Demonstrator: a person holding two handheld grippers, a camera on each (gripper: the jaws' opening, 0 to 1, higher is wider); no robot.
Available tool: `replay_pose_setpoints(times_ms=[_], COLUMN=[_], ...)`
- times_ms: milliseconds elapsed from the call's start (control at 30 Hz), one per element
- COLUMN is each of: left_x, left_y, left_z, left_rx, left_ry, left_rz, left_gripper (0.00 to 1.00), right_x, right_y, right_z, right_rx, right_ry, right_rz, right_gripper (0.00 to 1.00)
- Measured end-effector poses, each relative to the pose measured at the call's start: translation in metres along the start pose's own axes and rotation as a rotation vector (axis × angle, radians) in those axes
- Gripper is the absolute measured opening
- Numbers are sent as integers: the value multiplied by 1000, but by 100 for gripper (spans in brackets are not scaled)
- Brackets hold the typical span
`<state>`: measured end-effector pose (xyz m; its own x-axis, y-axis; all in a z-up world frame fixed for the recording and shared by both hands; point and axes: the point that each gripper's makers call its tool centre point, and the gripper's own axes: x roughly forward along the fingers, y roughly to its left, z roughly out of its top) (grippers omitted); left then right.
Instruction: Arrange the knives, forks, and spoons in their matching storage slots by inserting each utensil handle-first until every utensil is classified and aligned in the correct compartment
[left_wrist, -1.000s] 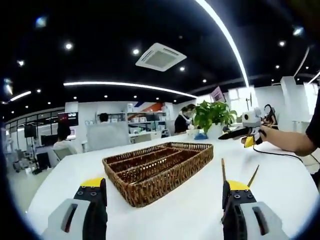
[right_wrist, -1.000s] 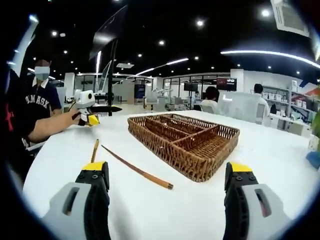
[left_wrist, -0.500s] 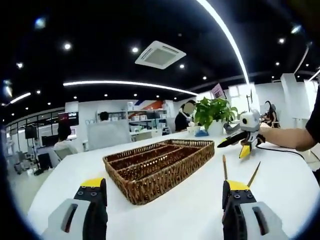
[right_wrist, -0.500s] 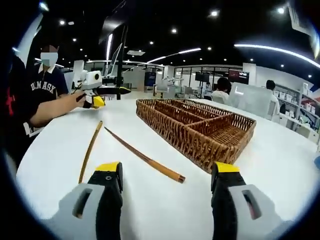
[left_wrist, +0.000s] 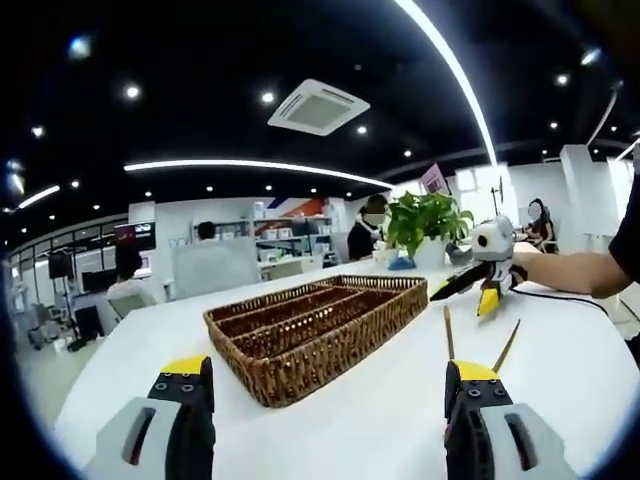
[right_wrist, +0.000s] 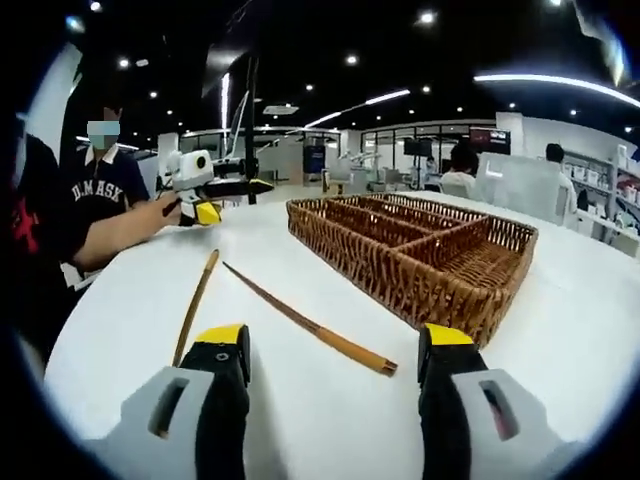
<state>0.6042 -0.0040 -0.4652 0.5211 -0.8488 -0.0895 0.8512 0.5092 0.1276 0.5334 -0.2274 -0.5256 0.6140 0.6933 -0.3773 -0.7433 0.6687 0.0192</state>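
Right gripper view: jaws of right gripper held apart, gripping nothing.
Wicker tray seen at 1 o'clock; two wooden sticks at 11; left gripper likewise parted.

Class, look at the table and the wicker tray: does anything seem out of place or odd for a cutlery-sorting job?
Yes. The wicker tray holds nothing visible, and two thin wooden sticks lie loose on the white table beside it, splayed apart. They look like chopsticks rather than knives, forks or spoons.
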Motion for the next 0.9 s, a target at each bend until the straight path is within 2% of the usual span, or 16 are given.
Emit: replay_pose_setpoints(times_ms=[133, 200, 400, 533, 600, 733, 833, 900], left_x=[0, 0, 0, 0, 0, 1, 1, 1], left_y=[-1, -1, 0, 0, 0, -2, -2, -1], left_z=[-1, -1, 0, 0, -1, 0, 0, 0], left_rx=[3, 3, 3, 2, 4, 11, 10, 11], left_ry=[4, 3, 2, 0, 2, 3, 2, 2], left_rz=[-4, -3, -1, -2, -4, -8, -7, -6], left_gripper=[100, 100, 100, 100, 100, 100, 100, 100], right_x=[1, 0, -3, -6, -5, -2, 0, 2], right_y=[-3, -4, 3, 16, 20, 22, 20, 19], right_z=[-4, -4, -6, -7, -7, -5, -3, -1], right_rx=[-17, -12, -31, -57, -89, -100, -121, -110], right_ry=[22, 20, 28, 32, 22, 12, 4, -13], right_rz=[-19, -15, 9, 64, 81, 94, 79, 86], right_gripper=[58, 56, 31, 11, 13, 25, 16, 15])
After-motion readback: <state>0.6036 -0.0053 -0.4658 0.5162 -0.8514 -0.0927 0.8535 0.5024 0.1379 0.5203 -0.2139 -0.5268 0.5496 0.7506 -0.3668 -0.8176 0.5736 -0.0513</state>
